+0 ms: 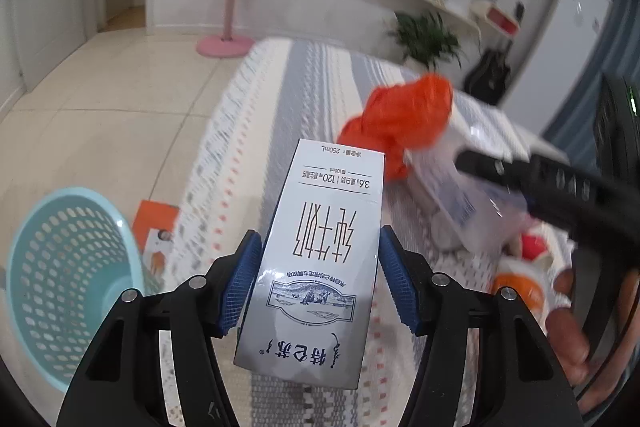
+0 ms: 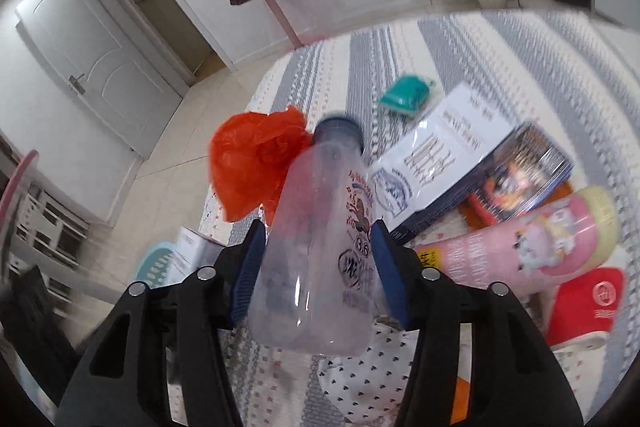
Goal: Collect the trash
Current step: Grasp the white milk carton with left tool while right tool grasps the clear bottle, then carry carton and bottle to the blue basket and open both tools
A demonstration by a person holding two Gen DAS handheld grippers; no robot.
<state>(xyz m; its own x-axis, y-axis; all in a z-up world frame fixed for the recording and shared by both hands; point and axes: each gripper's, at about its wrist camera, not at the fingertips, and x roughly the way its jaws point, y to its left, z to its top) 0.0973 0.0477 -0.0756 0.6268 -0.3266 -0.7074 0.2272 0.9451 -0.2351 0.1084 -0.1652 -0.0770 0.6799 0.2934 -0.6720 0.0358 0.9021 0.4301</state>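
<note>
A white milk carton [image 1: 324, 227] with printed text stands between the blue pads of my left gripper [image 1: 318, 279], which is shut on it above the striped tablecloth [image 1: 304, 87]. My right gripper [image 2: 320, 267] is shut on a clear plastic bottle [image 2: 320, 227] with a dark blue cap, its pads pressing both sides. A crumpled orange plastic bag [image 2: 252, 167] lies on the cloth just beyond the bottle, and shows in the left wrist view too [image 1: 400, 123]. A teal perforated basket [image 1: 48, 267] stands on the floor at the left, beside the table.
On the cloth to the right lie a small teal packet [image 2: 408, 93], a flat white carton [image 2: 440, 151], a dark book [image 2: 524, 167], a pink canister [image 2: 520, 243] and a red cup [image 2: 584, 303]. An orange card [image 1: 154, 227] lies near the basket. A pink coat stand [image 1: 228, 7] rises beyond the table.
</note>
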